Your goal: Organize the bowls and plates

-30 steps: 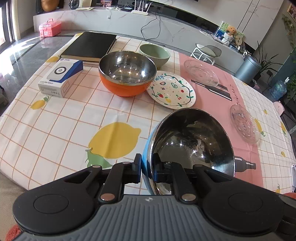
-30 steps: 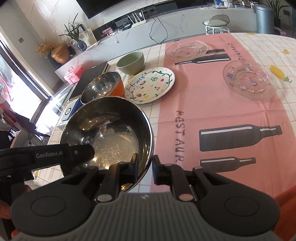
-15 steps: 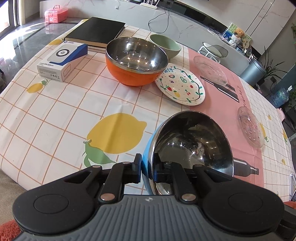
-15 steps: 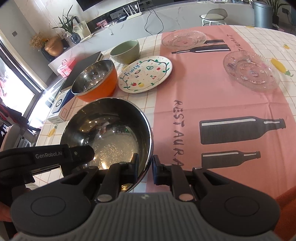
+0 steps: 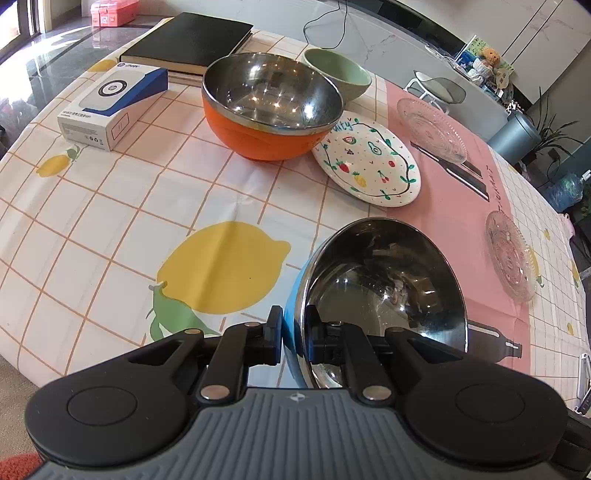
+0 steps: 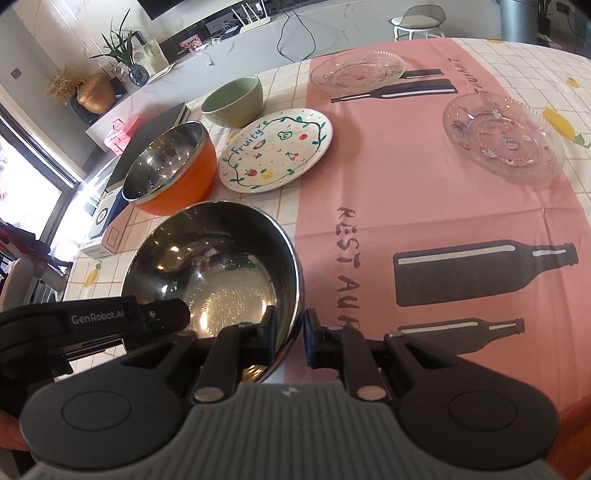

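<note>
Bowl (image 5: 384, 284), blue outside and steel inside, hung tilted above the surface (image 5: 110, 229), gripped on both sides: left tongs (image 5: 293, 332) clamped on its near rim, right tongs (image 6: 290, 332) pinched on the opposite rim, orange bowl (image 5: 271, 105) waiting beyond.

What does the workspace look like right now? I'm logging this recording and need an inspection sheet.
Surface: table under a checked lemon-print cloth with a pink bottle-print panel.
Job's things: blue steel bowl held at its rim; orange steel bowl, green bowl, fruit-painted plate, two glass plates on the cloth.
Clutter: white-blue box, black book.
Grippers: left gripper and right gripper both clamp the blue bowl's rim.
Cables: black cord on the counter behind.
Surroundings: stool, grey bin, plants.
</note>
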Demonstrator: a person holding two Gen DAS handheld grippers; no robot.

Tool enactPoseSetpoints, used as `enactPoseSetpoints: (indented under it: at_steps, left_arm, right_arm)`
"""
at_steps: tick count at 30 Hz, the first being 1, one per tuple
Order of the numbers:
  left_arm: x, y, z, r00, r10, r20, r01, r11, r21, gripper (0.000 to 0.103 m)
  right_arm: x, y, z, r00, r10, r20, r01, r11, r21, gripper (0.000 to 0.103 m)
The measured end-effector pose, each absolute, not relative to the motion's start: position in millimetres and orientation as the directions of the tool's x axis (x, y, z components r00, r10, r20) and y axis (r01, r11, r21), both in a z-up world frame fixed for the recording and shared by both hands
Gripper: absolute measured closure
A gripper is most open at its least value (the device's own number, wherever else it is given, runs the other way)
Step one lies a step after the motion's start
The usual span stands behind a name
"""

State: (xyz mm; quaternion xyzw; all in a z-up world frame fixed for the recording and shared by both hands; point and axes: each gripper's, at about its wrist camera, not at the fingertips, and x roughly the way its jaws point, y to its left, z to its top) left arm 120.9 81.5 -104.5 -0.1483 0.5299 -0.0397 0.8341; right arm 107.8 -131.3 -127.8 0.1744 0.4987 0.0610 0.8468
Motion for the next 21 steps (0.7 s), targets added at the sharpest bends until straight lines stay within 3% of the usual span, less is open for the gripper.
enactPoseSetpoints:
  at_steps: [6, 12, 16, 21]
  left_arm:
    - [124, 83, -110, 0.412, -0.227, -0.883, -0.113, 0.948, -0.296, 0.087]
    - [124, 85, -111, 0.408, -0.234, -0.882, -0.124, 0.944, -0.307, 0.074]
    - [120, 86, -102, 0.440, -0.213, -0.872, -0.127, 0.947, -0.296, 0.050]
    - [110, 88, -83, 0.489, -0.200, -0.849, -0.123, 0.948, -0.294, 0.049]
  right_arm:
    - [111, -132, -132, 0.491, 0.288, -0.822, 0.073, 0.927, 0.368, 0.090]
    - [112, -128, -130, 0.495, 0.307, -0.813, 0.050, 0.924, 0.380, 0.079]
    - [111, -126, -126, 0.499, 0.301, -0.813, 0.039, 0.929, 0.368, 0.068]
    - [106, -129, -114, 0.531, 0.275, -0.802, 0.033, 0.939, 0.344, 0.062]
